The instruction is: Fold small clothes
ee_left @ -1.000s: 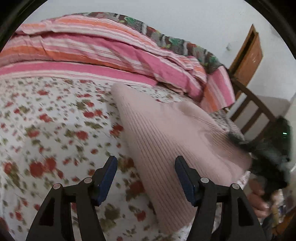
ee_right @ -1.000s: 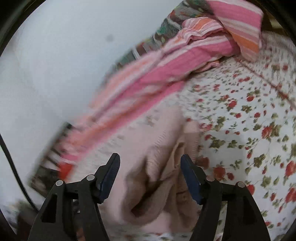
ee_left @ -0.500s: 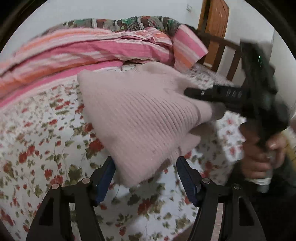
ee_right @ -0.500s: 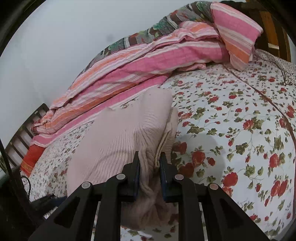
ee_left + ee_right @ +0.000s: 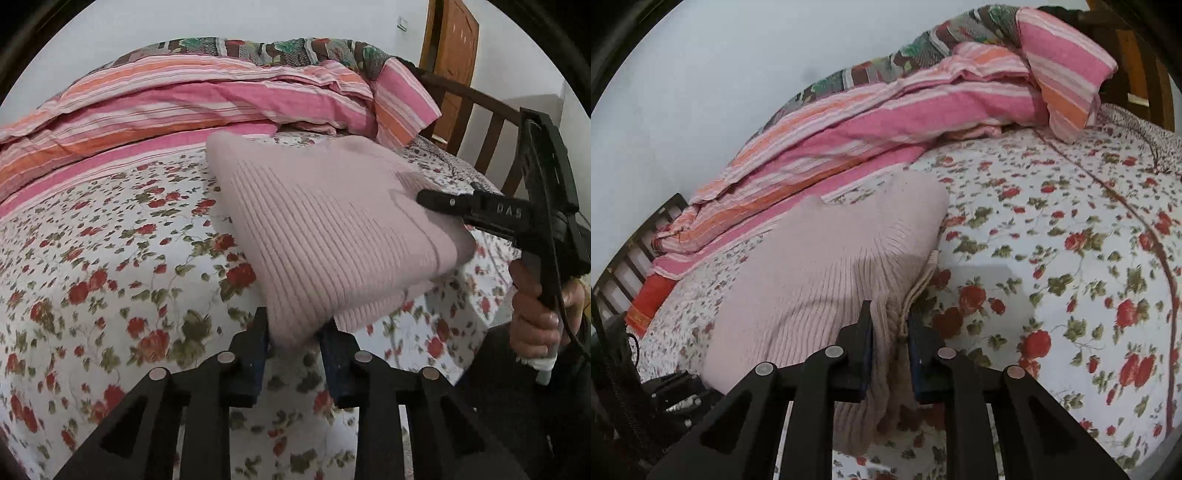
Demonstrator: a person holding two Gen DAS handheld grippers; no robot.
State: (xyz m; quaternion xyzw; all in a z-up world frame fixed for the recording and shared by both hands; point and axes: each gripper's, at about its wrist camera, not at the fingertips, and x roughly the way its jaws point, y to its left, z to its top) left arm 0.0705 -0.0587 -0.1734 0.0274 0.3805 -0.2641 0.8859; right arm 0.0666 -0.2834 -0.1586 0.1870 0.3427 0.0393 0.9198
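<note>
Sweater [image 5: 325, 236] corners hidden in claws | left claw [image 5: 293, 338] closing on it | right claw [image 5: 889, 325] loosening, still pinching

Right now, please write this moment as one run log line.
left gripper: jaws closing on pink sweater corner | right gripper: jaws opening, sweater between | floral bed sheet

Soft pink rib-knit sweater [image 5: 325, 236], matt floral cotton bedsheet [image 5: 110, 266], striped woven quilt [image 5: 207, 99] upper frame, varnished wooden bedframe [image 5: 491, 125] upper right
</note>
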